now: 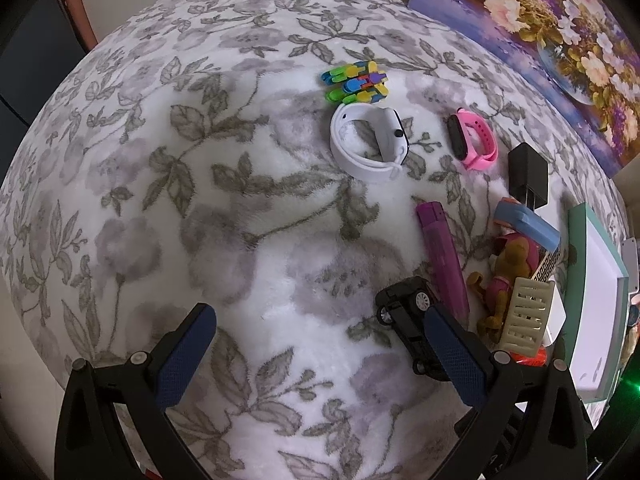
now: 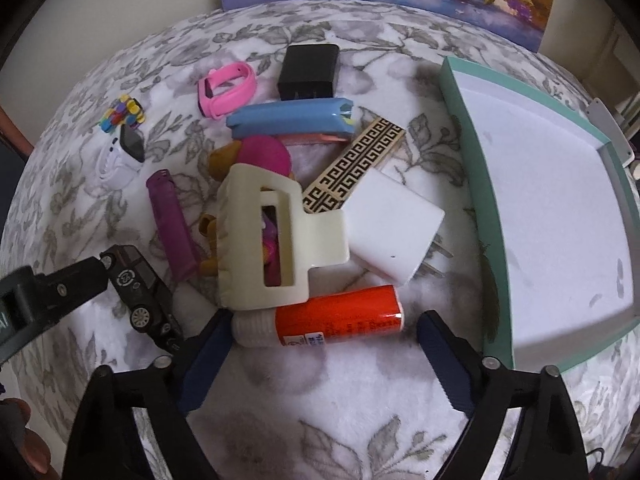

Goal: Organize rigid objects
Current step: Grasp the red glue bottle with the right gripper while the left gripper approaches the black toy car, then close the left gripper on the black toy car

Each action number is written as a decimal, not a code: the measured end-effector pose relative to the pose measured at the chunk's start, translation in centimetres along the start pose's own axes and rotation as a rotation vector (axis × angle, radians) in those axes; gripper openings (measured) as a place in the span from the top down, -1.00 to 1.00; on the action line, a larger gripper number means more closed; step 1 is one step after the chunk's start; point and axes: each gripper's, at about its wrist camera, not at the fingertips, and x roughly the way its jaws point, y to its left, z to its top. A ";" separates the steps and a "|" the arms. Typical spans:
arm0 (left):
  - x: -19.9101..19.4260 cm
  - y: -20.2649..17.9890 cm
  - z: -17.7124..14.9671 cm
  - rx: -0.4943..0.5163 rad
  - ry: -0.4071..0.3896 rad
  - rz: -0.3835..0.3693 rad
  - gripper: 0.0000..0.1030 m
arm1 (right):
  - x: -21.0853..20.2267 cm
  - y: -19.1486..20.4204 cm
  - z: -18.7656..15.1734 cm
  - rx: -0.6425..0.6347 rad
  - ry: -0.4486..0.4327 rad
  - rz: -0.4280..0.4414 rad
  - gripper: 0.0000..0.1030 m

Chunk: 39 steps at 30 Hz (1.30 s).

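Nearest our right gripper (image 2: 320, 356) lies the red glue stick with a white cap (image 2: 320, 317), on its side on the floral fleece blanket (image 2: 320, 408) between jaws that stand apart, not pressing it. Behind it we see a cream plastic claw hair clip (image 2: 276, 240) atop the pile and a white plug adapter (image 2: 390, 232), with the teal-rimmed white tray (image 2: 486, 216) to the right. Our left gripper (image 1: 320, 360) hangs with jaws apart over bare blanket, a black toy car (image 1: 408, 312) behind its right finger.
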 end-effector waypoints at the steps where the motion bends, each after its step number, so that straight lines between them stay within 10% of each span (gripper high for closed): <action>1: 0.0 0.0 0.0 0.000 0.000 -0.001 -1.00 | 0.0 0.0 0.0 0.001 -0.001 -0.001 -0.74; 21: -1.1 0.2 -0.8 0.068 -0.039 -0.097 -1.00 | -3.2 -2.8 -0.1 0.010 -0.007 0.049 -0.56; 39: 1.4 -3.3 -3.6 0.540 -0.056 -0.054 -1.00 | -7.9 -7.6 1.8 0.108 -0.063 0.110 -0.56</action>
